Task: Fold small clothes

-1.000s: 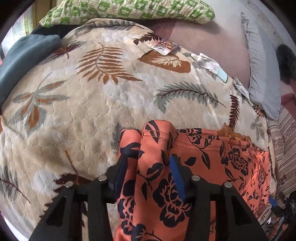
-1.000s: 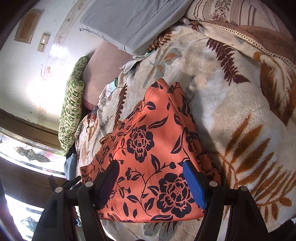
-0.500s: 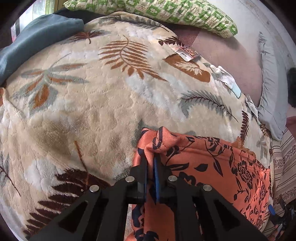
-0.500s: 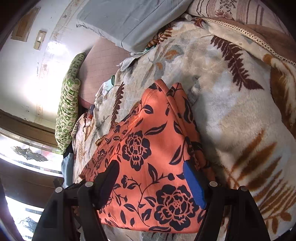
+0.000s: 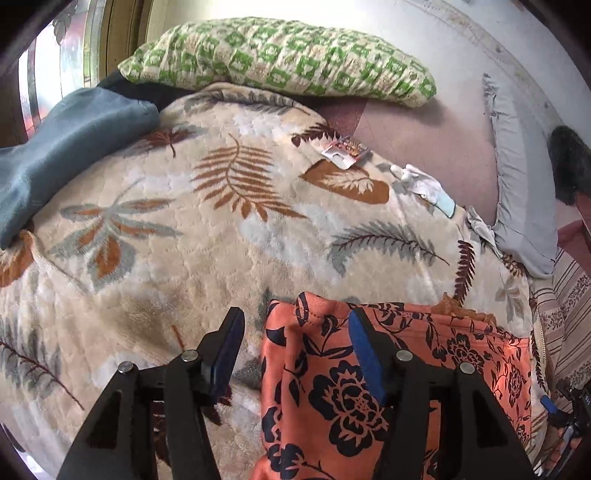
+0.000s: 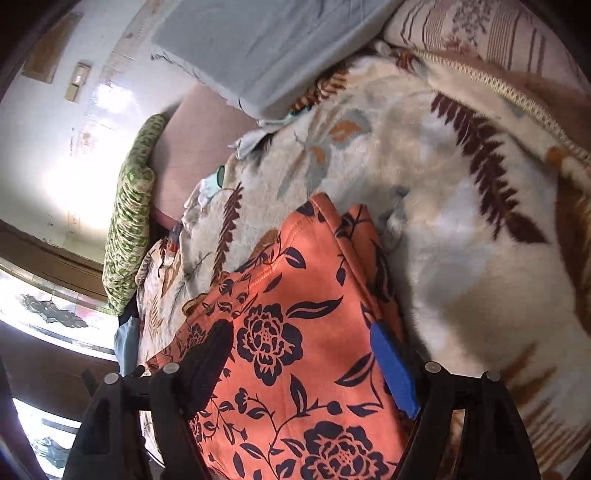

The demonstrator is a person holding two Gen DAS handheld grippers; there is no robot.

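An orange garment with black flowers (image 5: 388,373) lies folded on the leaf-patterned blanket (image 5: 192,258). My left gripper (image 5: 295,325) is open over the garment's left corner; its right finger lies over the cloth and its left finger over the blanket. In the right wrist view the same garment (image 6: 295,332) lies flat between the fingers of my right gripper (image 6: 303,336), which is open and holds nothing.
A green checked pillow (image 5: 280,62) and a grey pillow (image 5: 517,177) lie at the far side. A blue cloth (image 5: 66,147) is at the left. A small packet (image 5: 343,155) and white small clothes (image 5: 424,184) lie on the blanket's far edge. A striped cushion (image 6: 480,33) is at the right.
My left gripper was shut on the garment's corner half a second ago and has now opened and let it go. My right gripper has stayed open, moving slightly nearer the garment.
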